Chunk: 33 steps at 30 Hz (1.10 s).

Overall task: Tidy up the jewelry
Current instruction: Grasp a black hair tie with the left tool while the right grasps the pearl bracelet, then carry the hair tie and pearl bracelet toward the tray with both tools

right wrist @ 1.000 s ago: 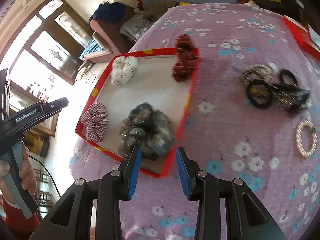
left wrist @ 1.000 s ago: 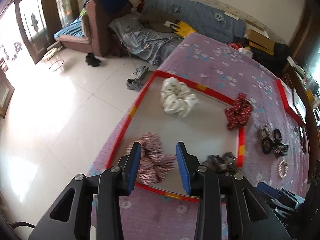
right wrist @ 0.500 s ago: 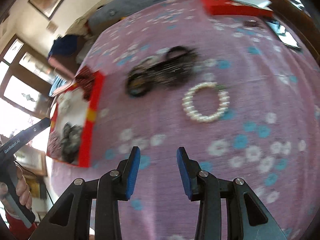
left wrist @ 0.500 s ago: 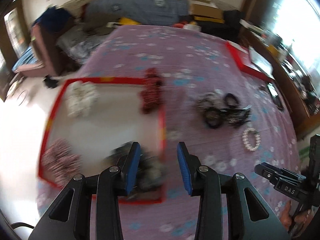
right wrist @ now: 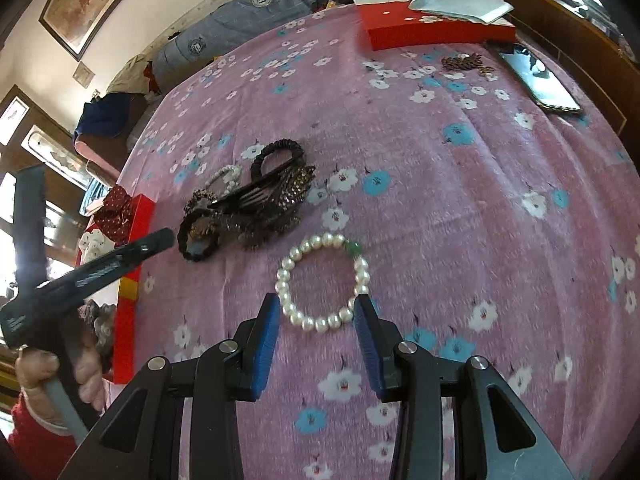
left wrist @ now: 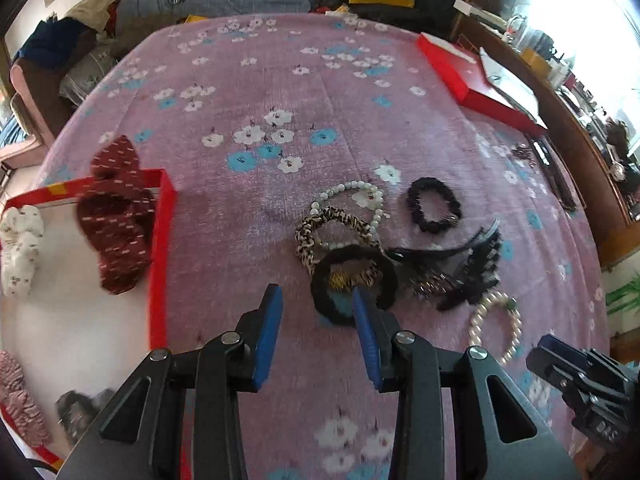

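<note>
Your right gripper (right wrist: 316,320) hangs with its jaws apart and empty, just short of the pearl bracelet (right wrist: 322,280) lying on the pink floral blanket (right wrist: 460,200). Your left gripper (left wrist: 318,312) is likewise parted and holding nothing, beside the black fuzzy hair tie (left wrist: 354,280) near the red-rimmed tray (left wrist: 160,248).

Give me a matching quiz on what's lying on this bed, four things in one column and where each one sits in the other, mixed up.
Things:
1. pearl bracelet
2. dark red scrunchie
3. white scrunchie
4. phone

Places:
A. draped over the red tray's rim
B. inside the tray, on its white floor
C. just ahead of the right tongs, on the blanket
D. near the bed's far edge, beside the wooden furniture

Pairs: 1-C, 2-A, 3-B, 4-D
</note>
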{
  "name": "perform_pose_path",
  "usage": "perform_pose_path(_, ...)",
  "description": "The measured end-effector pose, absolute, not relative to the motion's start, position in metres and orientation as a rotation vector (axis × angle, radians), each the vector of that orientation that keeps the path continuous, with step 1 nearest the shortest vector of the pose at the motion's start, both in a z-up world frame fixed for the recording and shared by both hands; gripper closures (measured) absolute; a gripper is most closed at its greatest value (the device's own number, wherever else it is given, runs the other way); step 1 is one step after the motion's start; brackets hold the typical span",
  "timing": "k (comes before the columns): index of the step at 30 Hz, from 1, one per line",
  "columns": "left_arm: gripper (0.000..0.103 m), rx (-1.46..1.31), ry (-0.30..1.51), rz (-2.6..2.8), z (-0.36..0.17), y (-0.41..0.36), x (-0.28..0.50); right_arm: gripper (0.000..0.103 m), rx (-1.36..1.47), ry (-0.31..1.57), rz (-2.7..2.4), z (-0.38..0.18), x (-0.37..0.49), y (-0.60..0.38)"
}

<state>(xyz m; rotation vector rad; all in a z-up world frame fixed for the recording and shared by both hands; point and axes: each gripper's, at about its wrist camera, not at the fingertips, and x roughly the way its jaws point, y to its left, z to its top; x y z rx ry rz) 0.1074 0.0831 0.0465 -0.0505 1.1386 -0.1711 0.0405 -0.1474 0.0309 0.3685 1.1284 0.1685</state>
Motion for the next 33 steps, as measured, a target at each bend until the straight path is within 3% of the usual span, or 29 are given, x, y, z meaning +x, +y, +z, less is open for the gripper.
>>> perform_pose_path(10, 0.079, -0.116, 1.156, -0.179, 0.027, 0.086, 0.124, 0.062, 0.315, 1.17, 0.138, 0.007, 0.054, -0.145)
perform_pose_path(14, 0.094, -0.127, 1.161, -0.209, 0.027, 0.079, 0.121, 0.062, 0.288, 1.156, 0.132, 0.005, 0.054, -0.143)
perform_pose_path(16, 0.096, -0.122, 1.168, -0.215, 0.026, 0.077, 0.12, 0.062, 0.268, 1.152, 0.127, 0.005, 0.056, -0.14)
perform_pose_path(20, 0.097, -0.171, 1.187, -0.215, 0.026, 0.083, 0.114, 0.09, 0.233, 1.152, 0.109, 0.004, 0.056, -0.137)
perform_pose_path(21, 0.097, -0.186, 1.192, -0.213, 0.026, 0.086, 0.112, 0.093, 0.233, 1.154, 0.109, 0.004, 0.056, -0.138)
perform_pose_path(33, 0.097, -0.267, 1.193, -0.212, 0.047, 0.109, 0.048, 0.094, 0.297, 1.198, 0.174, 0.004, 0.018, -0.14)
